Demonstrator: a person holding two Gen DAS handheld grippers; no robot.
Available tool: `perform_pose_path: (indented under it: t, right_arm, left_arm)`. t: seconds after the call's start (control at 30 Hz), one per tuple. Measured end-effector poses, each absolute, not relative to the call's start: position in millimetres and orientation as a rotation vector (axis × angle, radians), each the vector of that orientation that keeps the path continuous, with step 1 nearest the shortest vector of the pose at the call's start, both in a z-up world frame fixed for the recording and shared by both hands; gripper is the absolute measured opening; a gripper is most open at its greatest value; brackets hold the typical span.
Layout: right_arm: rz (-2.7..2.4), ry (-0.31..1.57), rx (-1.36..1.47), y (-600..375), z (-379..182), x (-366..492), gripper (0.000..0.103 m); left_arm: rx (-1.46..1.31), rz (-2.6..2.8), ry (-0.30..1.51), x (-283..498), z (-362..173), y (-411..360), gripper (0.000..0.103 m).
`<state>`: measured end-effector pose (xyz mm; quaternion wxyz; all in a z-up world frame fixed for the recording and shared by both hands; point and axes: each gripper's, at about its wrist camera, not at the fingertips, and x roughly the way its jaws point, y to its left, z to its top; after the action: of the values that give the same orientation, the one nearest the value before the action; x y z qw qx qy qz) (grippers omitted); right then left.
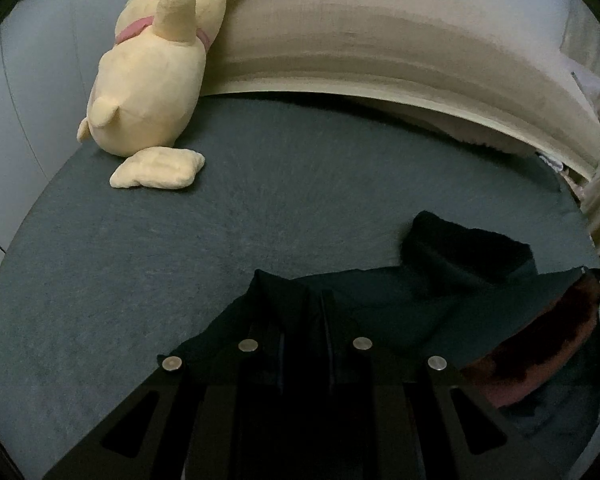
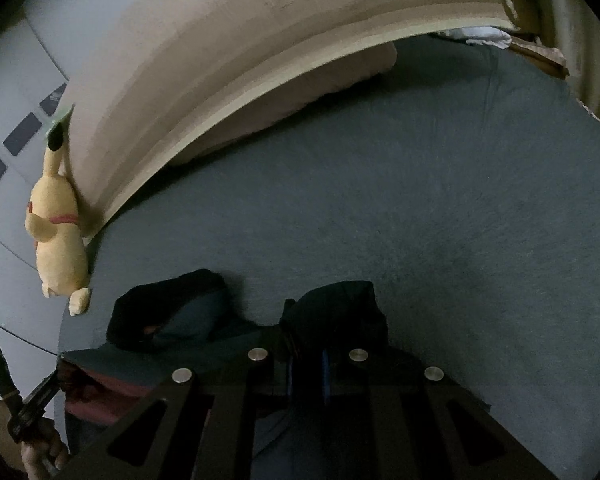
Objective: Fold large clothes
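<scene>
The dark garment (image 1: 440, 280) lies bunched on the bed (image 1: 220, 240), its folds hard to read in the dim light. The left gripper (image 1: 305, 320) and right gripper (image 2: 306, 336) each have their jaws clamped on an edge of it, the tips buried in cloth. A plush toy (image 1: 152, 76) sits well apart.

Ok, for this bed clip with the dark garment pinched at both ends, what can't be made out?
- Dark garment: left wrist view, its near part is hidden behind the left gripper; kind of clothing unclear.
- Right gripper: right wrist view, fingertips buried in dark cloth, contact unreadable.
- Plush toy: left wrist view, ear cut off by the top edge.
- Reddish lining: dim and smeared near the right edge.
</scene>
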<state>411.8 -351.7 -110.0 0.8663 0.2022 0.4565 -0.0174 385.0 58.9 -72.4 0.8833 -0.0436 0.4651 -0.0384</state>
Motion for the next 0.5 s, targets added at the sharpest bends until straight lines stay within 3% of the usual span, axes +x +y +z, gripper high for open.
perform_pose_path:
  t: [0.5]
  right_arm:
    - [-0.063,1.009,0.422,-350,-122,426,0.010]
  left_arm:
    - [-0.048,-0.064,1.002,391,-92,53,0.016]
